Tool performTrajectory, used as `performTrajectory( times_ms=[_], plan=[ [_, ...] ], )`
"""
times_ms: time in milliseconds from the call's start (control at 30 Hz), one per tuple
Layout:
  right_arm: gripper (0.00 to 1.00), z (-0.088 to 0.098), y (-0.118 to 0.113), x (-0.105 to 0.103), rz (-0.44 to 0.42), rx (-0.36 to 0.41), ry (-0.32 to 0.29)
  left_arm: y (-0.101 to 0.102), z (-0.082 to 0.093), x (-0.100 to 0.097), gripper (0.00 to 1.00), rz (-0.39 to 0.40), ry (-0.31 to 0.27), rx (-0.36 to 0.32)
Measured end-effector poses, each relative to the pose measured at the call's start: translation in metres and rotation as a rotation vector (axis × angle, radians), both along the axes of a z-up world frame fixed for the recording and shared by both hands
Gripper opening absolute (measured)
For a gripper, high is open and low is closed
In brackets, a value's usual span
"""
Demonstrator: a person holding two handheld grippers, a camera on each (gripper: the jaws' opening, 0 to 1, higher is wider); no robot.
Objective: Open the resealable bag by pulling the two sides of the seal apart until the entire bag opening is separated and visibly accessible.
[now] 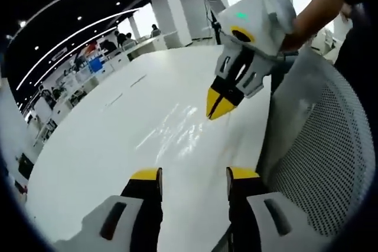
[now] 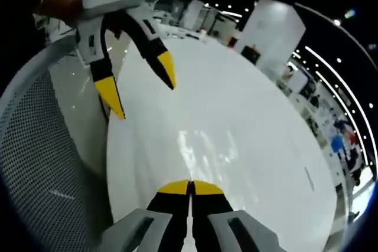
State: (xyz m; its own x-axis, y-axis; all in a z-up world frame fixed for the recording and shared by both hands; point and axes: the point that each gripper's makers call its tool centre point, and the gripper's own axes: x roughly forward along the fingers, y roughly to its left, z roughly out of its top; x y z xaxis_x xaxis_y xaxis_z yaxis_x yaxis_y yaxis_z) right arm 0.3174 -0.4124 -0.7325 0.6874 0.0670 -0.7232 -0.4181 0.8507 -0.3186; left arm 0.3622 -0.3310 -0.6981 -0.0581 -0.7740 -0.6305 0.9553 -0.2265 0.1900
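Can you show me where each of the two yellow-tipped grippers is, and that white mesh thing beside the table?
Right gripper (image 1: 220,105): left gripper view, at its closed yellow tips.
Left gripper (image 2: 142,90): right gripper view, between its spread yellow tips.
White mesh chair back (image 1: 319,163): left gripper view, on the perforated panel.

White table (image 1: 118,140), glossy, with pale light reflections. Left gripper (image 1: 194,176): black jaws tipped in yellow, on a grey-white body. Right gripper (image 2: 190,188): the same black jaws, yellow tips and grey-white housing, with a yellow ring around a black disc and a small green light. Mesh chair back (image 1: 319,163): pale grey, finely dotted with perforations.
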Motion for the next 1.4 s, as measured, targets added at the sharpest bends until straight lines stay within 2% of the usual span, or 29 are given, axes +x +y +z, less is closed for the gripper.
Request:
performTrajectory(
  times_ms=[133, 267, 400, 533, 567, 667, 733, 833, 1033, 1133, 1233, 1400],
  plan=[
    [0.0, -0.003, -0.007, 0.0, -0.006, -0.004, 0.011, 0.005, 0.0, 0.006, 0.48, 0.036, 0.022, -0.002],
    [0.0, -0.004, -0.015, 0.006, -0.039, 0.031, 0.005, 0.006, 0.002, 0.008, 0.52, 0.062, 0.051, -0.015],
    [0.0, -0.003, -0.027, 0.016, -0.05, 0.042, 0.003, 0.006, 0.004, 0.007, 0.51, 0.065, 0.07, -0.023],
    [0.0, -0.002, -0.044, 0.029, -0.05, 0.023, 0.003, 0.007, 0.004, 0.007, 0.55, 0.056, 0.07, -0.02],
    [0.0, -0.003, -0.049, 0.033, -0.046, 0.013, -0.004, 0.007, 0.005, 0.007, 0.56, 0.068, 0.099, -0.027],
    [0.0, -0.006, -0.056, 0.037, -0.027, -0.004, 0.015, 0.007, 0.008, 0.009, 0.58, 0.086, 0.131, -0.048],
    [0.0, -0.006, -0.067, 0.043, -0.005, -0.058, 0.018, 0.007, 0.012, 0.013, 0.58, 0.085, 0.116, -0.069],
    [0.0, -0.007, -0.08, 0.049, -0.012, -0.067, 0.022, 0.007, 0.015, 0.015, 0.57, 0.091, 0.141, -0.089],
    [0.0, -0.01, -0.105, 0.065, -0.112, 0.017, 0.013, 0.012, 0.012, 0.025, 0.59, 0.122, 0.14, -0.073],
    [0.0, -0.015, -0.115, 0.073, -0.151, 0.067, 0.022, 0.014, 0.011, 0.027, 0.58, 0.165, 0.204, -0.088],
    [0.0, -0.017, -0.122, 0.079, -0.165, 0.082, 0.03, 0.016, 0.007, 0.028, 0.59, 0.171, 0.202, -0.073],
    [0.0, -0.019, -0.131, 0.083, -0.151, 0.062, 0.043, 0.018, 0.006, 0.028, 0.59, 0.18, 0.209, -0.067]
  ],
)
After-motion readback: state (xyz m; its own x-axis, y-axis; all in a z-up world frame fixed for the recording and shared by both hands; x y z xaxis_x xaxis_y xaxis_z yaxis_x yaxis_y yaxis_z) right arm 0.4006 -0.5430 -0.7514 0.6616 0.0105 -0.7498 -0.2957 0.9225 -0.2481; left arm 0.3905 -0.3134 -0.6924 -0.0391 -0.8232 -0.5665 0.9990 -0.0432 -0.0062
